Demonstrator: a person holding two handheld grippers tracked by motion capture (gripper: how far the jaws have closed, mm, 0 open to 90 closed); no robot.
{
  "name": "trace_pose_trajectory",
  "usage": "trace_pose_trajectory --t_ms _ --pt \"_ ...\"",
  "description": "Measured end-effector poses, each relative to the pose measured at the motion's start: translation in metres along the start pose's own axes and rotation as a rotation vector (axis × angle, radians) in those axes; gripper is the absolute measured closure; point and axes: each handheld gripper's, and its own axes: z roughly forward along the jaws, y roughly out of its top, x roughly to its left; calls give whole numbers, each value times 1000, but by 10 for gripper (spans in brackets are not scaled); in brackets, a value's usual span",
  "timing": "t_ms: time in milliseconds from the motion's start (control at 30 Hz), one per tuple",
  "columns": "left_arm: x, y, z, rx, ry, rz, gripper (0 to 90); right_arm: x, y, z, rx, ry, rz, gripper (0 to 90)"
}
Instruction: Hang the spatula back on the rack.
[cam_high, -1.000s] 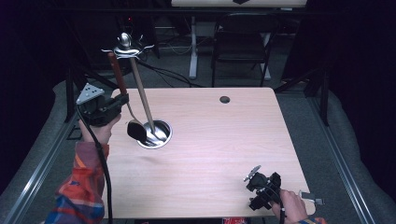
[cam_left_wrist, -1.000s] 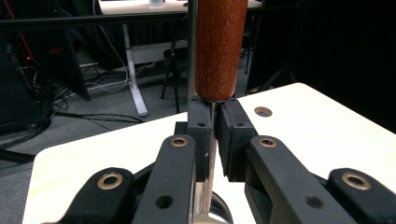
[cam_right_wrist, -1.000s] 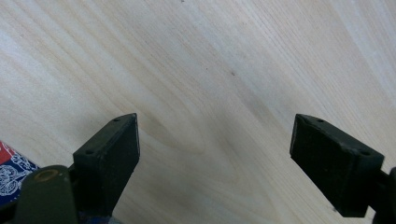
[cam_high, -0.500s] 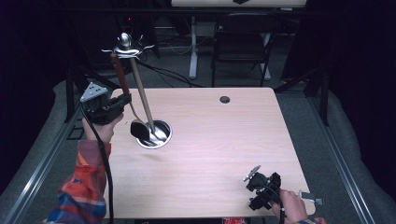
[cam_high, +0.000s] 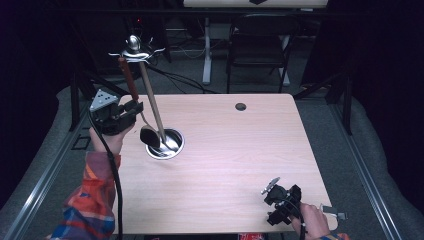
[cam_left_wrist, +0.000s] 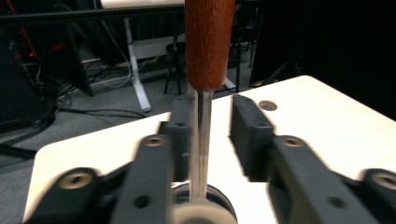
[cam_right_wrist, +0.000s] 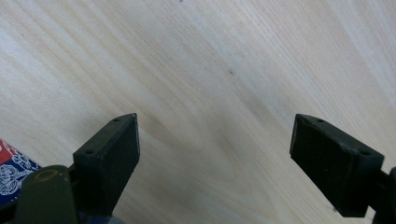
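Hanging from the hooked steel utensil stand (cam_high: 150, 100), the wood-handled black spoon (cam_high: 136, 105) sits free between the left tool's (cam_high: 134, 107) just-parted jaws; the right tool (cam_high: 280, 200) rests wide.

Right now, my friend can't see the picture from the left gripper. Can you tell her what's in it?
A utensil with a reddish wooden handle and a thin metal stem hangs upright between the left gripper's two black jaws, which have just been opening; a gap shows beside the stem on the right. Below sits a round metal base, and the pale wooden table stretches behind.
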Motion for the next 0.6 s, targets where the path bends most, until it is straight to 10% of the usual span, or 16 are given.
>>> trace_pose_trajectory --t_ms 267,600 --pt "-4 -3 -3 52 12 -1 353 1 -1 0 -12 -5 12 154" --pt "-9 -10 -6 94 24 -2 210 1 -1 -1 1 -11 10 155"
